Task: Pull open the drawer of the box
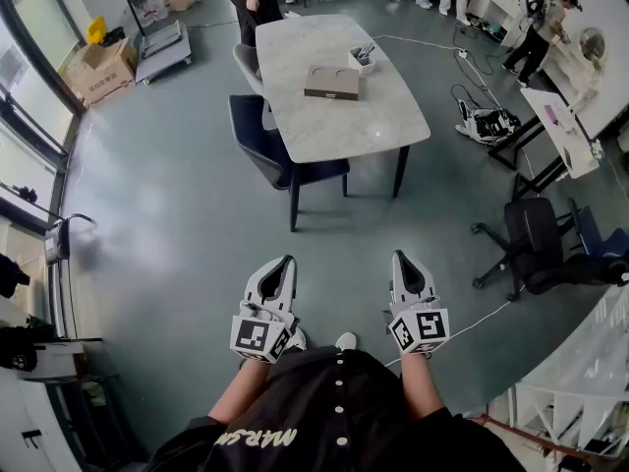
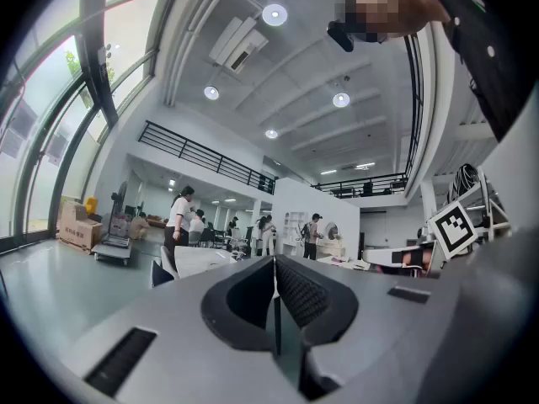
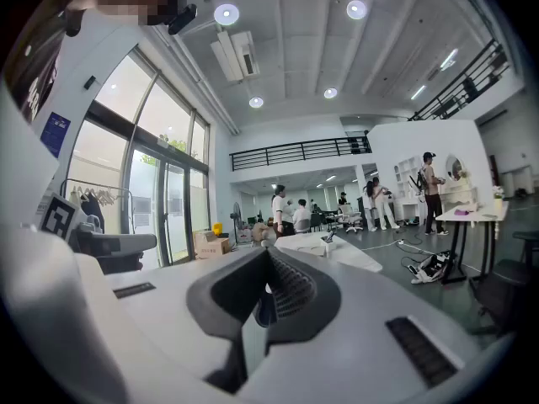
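Note:
A flat brown box point(image 1: 332, 82) lies on the white marble table point(image 1: 334, 126) far ahead of me in the head view. Its drawer front is not visible from here. My left gripper point(image 1: 286, 262) and right gripper point(image 1: 398, 257) are held low near my body, several steps short of the table. Both are shut with nothing between the jaws. In the left gripper view the left gripper point(image 2: 274, 263) points toward the distant table point(image 2: 206, 259). In the right gripper view the right gripper point(image 3: 268, 255) points toward the same table point(image 3: 333, 251).
A dark chair point(image 1: 270, 146) stands at the table's near left side, with a small holder of utensils point(image 1: 362, 57) behind the box. A black office chair point(image 1: 536, 239) and cables point(image 1: 482, 121) lie to the right. Cardboard boxes point(image 1: 98, 67) sit far left. People stand at the back.

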